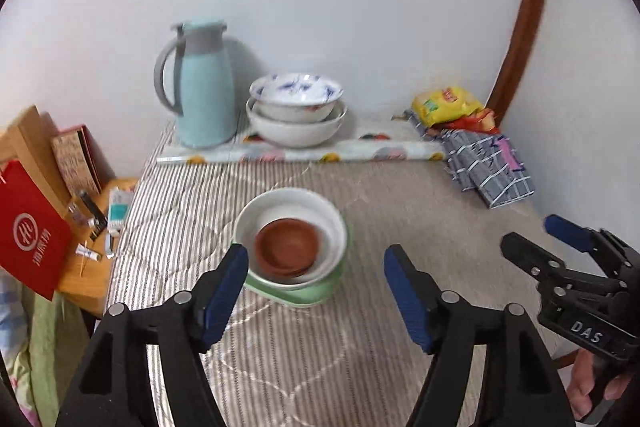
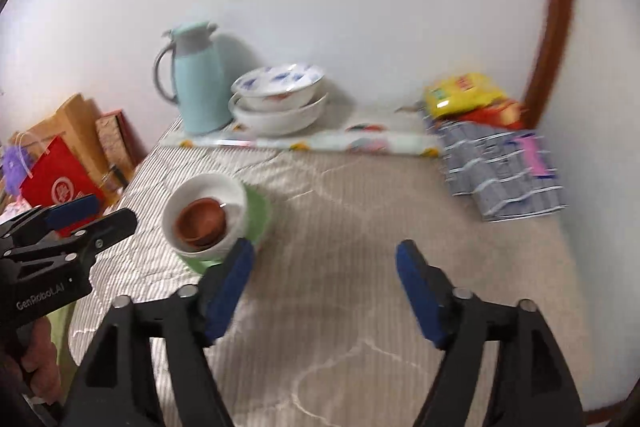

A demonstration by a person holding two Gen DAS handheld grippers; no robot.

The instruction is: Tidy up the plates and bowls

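A brown bowl (image 1: 289, 246) sits inside a white bowl (image 1: 294, 201), which rests on a green dish (image 1: 316, 293) on the striped quilt. The stack also shows in the right wrist view (image 2: 202, 221). A blue-patterned bowl (image 1: 296, 89) is nested in a larger white bowl (image 1: 295, 131) at the back by the wall. My left gripper (image 1: 316, 267) is open and empty, just in front of the stack. My right gripper (image 2: 325, 267) is open and empty, to the right of the stack.
A light blue thermos jug (image 1: 202, 83) stands left of the back bowls on a patterned mat (image 1: 372, 149). Yellow snack packs (image 1: 448, 105) and a folded checked cloth (image 1: 486, 163) lie at the back right. A side table (image 1: 86, 275) with a red bag (image 1: 30, 231) and boxes is on the left.
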